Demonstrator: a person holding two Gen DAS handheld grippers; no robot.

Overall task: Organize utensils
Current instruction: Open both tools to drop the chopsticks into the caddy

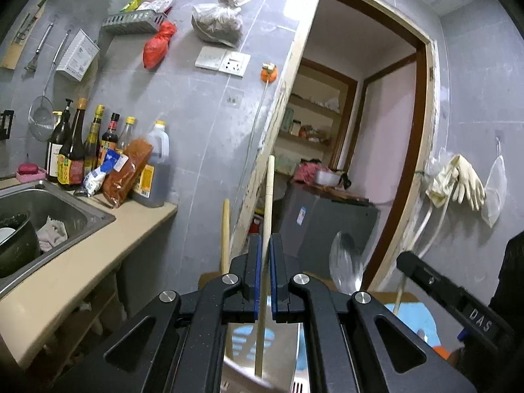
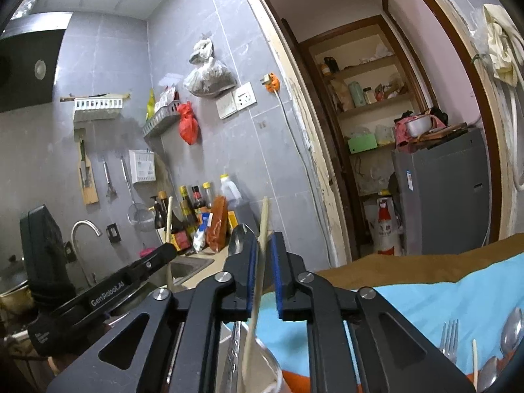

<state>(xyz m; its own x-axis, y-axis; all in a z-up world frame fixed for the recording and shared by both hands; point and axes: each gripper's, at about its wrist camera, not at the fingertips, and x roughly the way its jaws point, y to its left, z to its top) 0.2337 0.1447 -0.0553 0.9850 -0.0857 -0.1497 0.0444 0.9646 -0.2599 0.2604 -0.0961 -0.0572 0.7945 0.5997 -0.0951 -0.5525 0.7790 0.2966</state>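
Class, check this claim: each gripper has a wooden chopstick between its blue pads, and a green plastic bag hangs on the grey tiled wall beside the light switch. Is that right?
Not quite. The plastic bag is red, not green, as the right wrist view shows. The rest stands: the left gripper and the right gripper each have a chopstick between the pads.

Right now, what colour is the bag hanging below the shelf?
Red bag; right wrist view shows it best.

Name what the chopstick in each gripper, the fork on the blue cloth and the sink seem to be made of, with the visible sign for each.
Chopstick in the left gripper: pale, matte, likely bamboo or wood. Chopstick between the right gripper's jaws: same look. Fork: shiny grey, probably steel. Sink: brushed, dull-gleaming steel.
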